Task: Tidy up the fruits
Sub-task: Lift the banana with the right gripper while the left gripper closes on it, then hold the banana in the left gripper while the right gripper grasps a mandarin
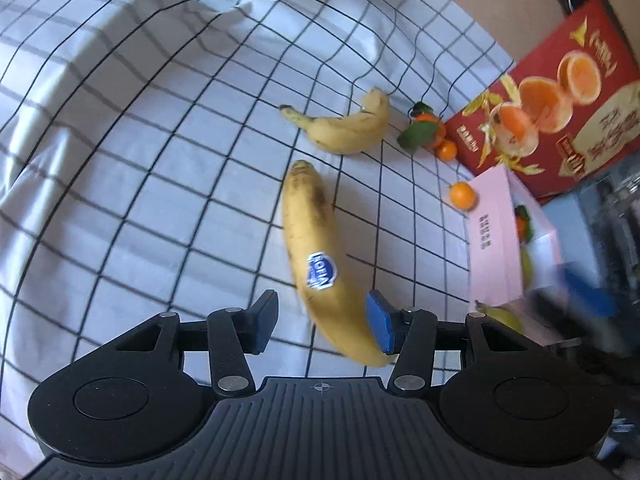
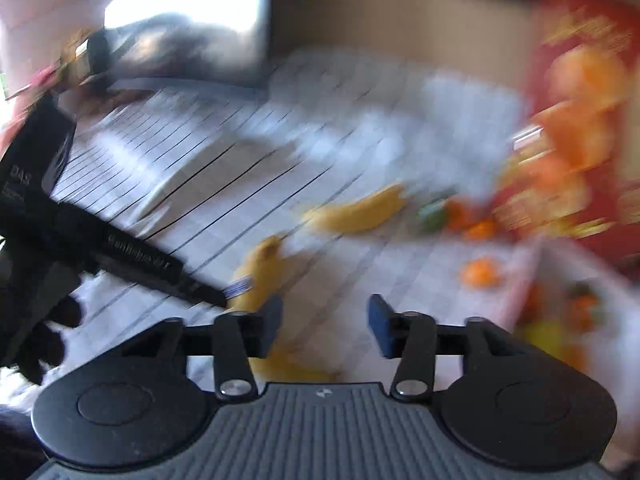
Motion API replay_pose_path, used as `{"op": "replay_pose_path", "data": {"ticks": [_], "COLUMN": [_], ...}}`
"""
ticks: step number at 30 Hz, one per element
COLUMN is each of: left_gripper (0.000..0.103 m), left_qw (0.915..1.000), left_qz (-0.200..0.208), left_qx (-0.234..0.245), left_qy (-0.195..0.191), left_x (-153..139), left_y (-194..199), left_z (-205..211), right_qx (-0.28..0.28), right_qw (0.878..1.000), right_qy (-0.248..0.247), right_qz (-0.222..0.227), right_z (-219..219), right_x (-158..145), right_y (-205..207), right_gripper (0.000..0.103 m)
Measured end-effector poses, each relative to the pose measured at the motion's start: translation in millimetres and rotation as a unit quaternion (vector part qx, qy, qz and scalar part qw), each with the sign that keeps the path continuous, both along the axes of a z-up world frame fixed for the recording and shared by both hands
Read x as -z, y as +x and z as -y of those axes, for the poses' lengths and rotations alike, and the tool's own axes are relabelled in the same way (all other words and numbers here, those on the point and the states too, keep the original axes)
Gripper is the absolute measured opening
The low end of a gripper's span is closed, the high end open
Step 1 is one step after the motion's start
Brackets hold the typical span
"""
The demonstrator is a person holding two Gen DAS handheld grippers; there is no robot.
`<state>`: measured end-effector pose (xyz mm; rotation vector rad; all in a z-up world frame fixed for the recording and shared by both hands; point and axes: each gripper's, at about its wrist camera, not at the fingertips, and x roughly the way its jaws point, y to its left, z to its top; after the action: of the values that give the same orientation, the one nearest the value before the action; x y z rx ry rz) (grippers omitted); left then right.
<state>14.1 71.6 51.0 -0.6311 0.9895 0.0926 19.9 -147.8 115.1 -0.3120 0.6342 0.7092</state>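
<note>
A long banana (image 1: 316,248) with a blue sticker lies on the checked cloth (image 1: 160,200). My left gripper (image 1: 322,316) is open and straddles its near end; the right pad (image 1: 380,320) is at the peel and the left pad stands clear. A second banana (image 1: 348,128) lies farther off, with small leafy oranges (image 1: 430,130) and a single orange (image 1: 463,195) to its right. The right wrist view is blurred. In it my right gripper (image 2: 324,320) is open and empty above the cloth, with the sticker banana (image 2: 260,276) to its left.
A pink box (image 1: 496,240) holding fruit stands at the right, and a red orange carton (image 1: 560,112) stands behind it. A yellow fruit (image 1: 500,316) shows at the box's near end. A gloved hand (image 2: 40,340) holds the left gripper's body (image 2: 120,256).
</note>
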Motion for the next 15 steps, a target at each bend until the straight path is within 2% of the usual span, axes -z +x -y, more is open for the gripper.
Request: {"op": "replay_pose_path", "data": {"ticks": [1, 3, 4, 5, 8, 11, 15], "left_gripper": [0.053, 0.053, 0.053, 0.053, 0.058, 0.059, 0.058], "left_qw": [0.9999, 0.9991, 0.9985, 0.9977, 0.9932, 0.9879, 0.9874], "left_qz": [-0.004, -0.013, -0.021, -0.03, -0.052, -0.067, -0.068], "left_qx": [0.0, -0.005, -0.007, -0.005, 0.002, 0.007, 0.018], "left_qy": [0.012, 0.041, 0.051, 0.061, 0.104, 0.14, 0.142], "left_x": [0.7, 2.9, 4.7, 7.3, 12.0, 11.0, 11.3], "left_y": [4.4, 14.3, 19.2, 24.0, 32.9, 38.7, 41.2], "left_z": [5.0, 17.1, 22.6, 28.4, 45.6, 56.4, 55.7], "right_qx": [0.024, 0.086, 0.111, 0.121, 0.106, 0.114, 0.102], "right_qw": [0.999, 0.99, 0.986, 0.985, 0.991, 0.99, 0.991], "right_qy": [0.009, 0.05, 0.063, 0.063, 0.053, 0.063, 0.058], "right_qz": [0.032, 0.097, 0.11, 0.106, 0.061, 0.06, 0.06], "right_z": [10.7, 36.5, 46.2, 53.0, 64.8, 73.4, 70.7], "right_x": [-2.7, -4.3, -2.9, -0.8, 6.5, 10.1, 12.9], "right_y": [-4.6, -12.5, -13.1, -9.4, 3.0, 6.5, 15.1], "right_gripper": [0.07, 0.08, 0.082, 0.082, 0.081, 0.081, 0.081]}}
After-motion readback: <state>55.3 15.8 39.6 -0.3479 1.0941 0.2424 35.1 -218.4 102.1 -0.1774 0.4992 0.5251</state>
